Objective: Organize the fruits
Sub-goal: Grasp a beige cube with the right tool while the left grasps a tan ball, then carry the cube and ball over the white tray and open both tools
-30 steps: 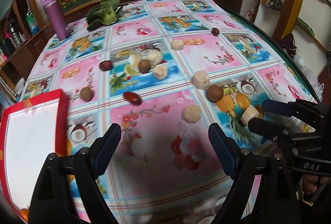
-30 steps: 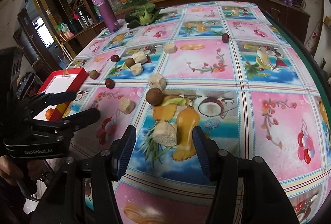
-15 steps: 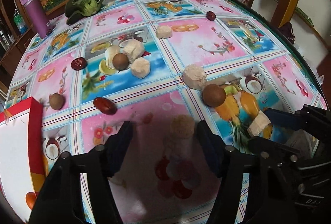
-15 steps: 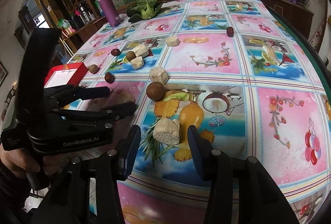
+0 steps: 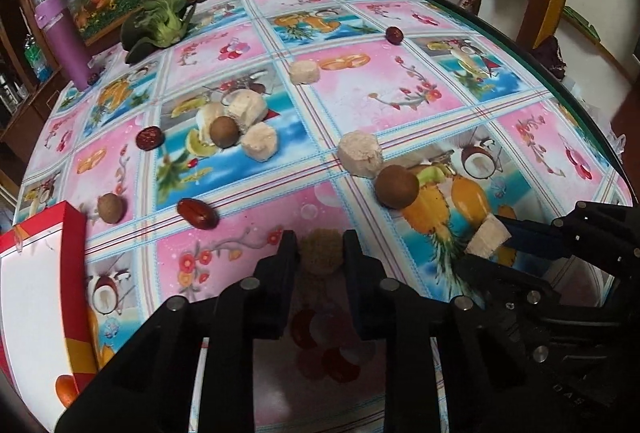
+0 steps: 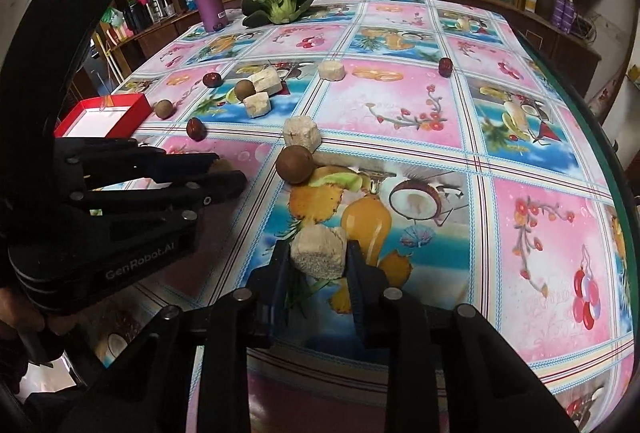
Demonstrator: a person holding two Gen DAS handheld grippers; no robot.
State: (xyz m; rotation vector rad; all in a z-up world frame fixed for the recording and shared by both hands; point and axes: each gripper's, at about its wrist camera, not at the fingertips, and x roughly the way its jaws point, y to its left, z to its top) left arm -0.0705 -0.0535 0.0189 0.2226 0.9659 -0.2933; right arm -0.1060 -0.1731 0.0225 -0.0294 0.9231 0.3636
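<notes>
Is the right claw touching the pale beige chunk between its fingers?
Touching. The right wrist view shows the right claw closed on the pale beige chunk, both fingers pressing its sides.
</notes>
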